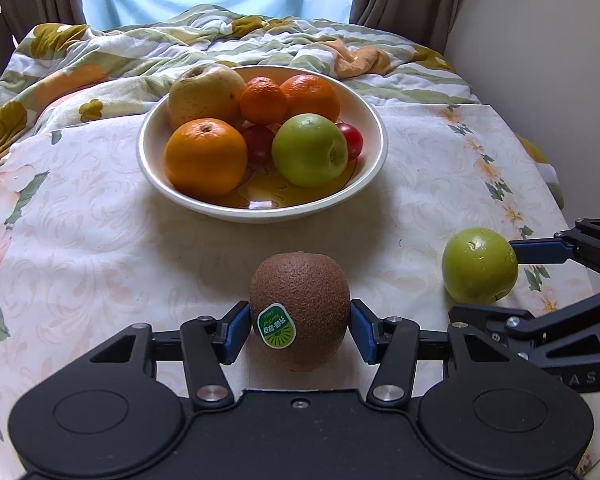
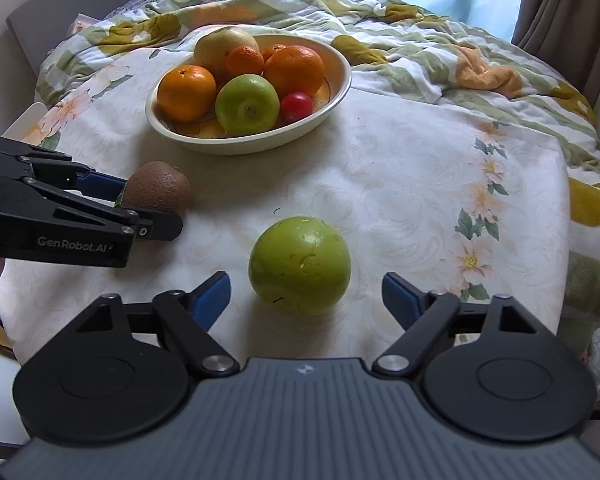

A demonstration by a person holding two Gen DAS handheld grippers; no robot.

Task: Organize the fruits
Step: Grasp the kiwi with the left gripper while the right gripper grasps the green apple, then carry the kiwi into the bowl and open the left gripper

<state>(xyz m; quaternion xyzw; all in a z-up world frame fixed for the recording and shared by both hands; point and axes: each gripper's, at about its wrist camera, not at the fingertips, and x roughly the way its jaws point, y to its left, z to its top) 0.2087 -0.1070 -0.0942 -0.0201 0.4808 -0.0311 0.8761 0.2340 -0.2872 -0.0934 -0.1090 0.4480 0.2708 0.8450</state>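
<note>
Kiwi [image 1: 300,312] stands on the floral cloth [image 1: 100,240] in front of the bowl [image 1: 364,184], between the blue pads of the left gripper [image 1: 300,330]. The pads look to be touching its two sides, or very nearly; I cannot tell if they already press firmly. The right gripper [image 2: 306,296] is wide open around the loose green apple [image 2: 300,264], with a clear gap on each side of it, so it holds nothing. This apple lies on the cloth near the kiwi, well apart from the bowl.

I judge that the step in hand is the picking of the two loose fruits, so they can join the others. The bowl already holds oranges, a pale pear-like fruit, another green apple and small red fruits, and free room remains mostly at its near side.

For the next move, the left gripper needs a sure hold on the kiwi before any lift, and the right one must close on the apple at its widest part, because a round fruit can slip out.

The kiwi is oval. Its long axis looks roughly upright and leans a little toward the bowl, and its sticker faces the left camera. The apple is almost round, so I cannot say which way it points
</note>
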